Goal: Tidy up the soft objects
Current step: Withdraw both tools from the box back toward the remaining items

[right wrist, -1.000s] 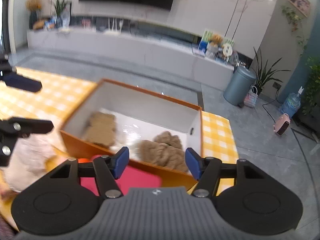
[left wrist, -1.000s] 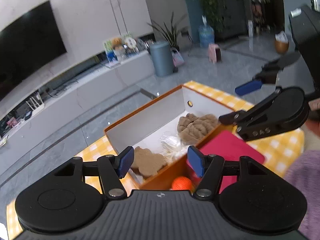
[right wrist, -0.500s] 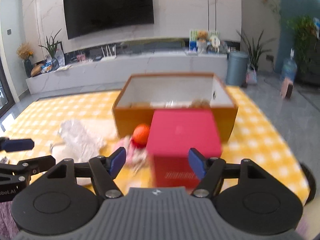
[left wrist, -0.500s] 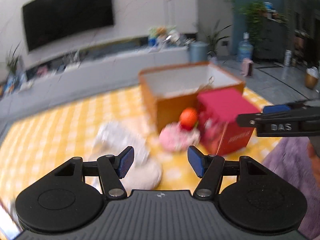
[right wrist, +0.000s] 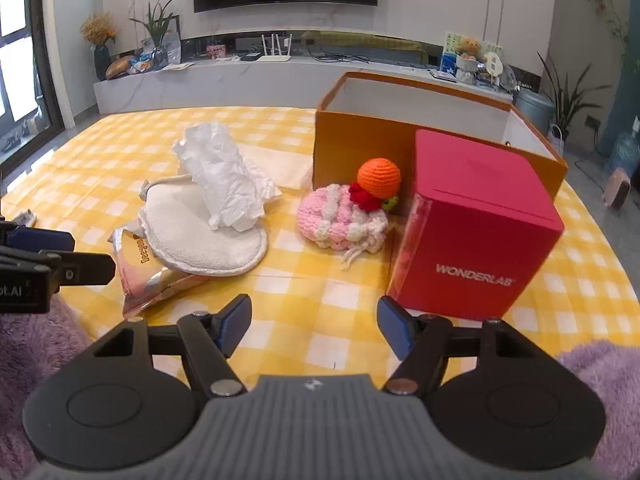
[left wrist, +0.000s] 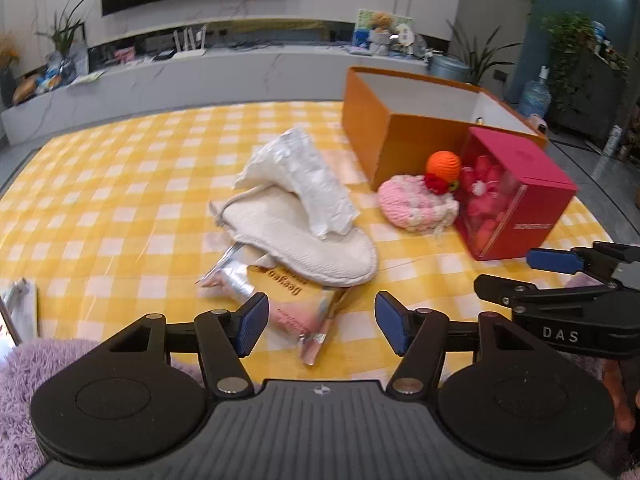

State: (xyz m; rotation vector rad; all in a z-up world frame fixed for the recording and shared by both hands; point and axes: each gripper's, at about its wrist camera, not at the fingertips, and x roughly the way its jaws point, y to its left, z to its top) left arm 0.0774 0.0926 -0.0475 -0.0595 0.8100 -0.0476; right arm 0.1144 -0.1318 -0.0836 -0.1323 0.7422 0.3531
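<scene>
On the yellow checked table lie a white fluffy pad [left wrist: 296, 236] [right wrist: 204, 236] with a crumpled white cloth [left wrist: 304, 180] [right wrist: 224, 172] on it, and a pink knitted piece [left wrist: 412, 204] [right wrist: 340, 216] with an orange knitted ball [left wrist: 442, 165] [right wrist: 378, 176]. An open orange box [left wrist: 400, 136] [right wrist: 352, 140] stands behind them. My left gripper [left wrist: 318, 322] is open and empty, low over the near table above a snack packet [left wrist: 296, 304] [right wrist: 140, 268]. My right gripper [right wrist: 314, 326] is open and empty near the front edge.
A red WONDERLAB box [left wrist: 516, 196] [right wrist: 476, 220] stands beside the orange box. Purple fluffy fabric [left wrist: 16, 392] [right wrist: 608, 380] lies along the near edge. The right gripper shows in the left wrist view [left wrist: 556, 270]. A TV wall and a low cabinet lie beyond the table.
Both grippers have pulled back from over the orange box to the near side of the table and dropped low. Both stay open and empty.
</scene>
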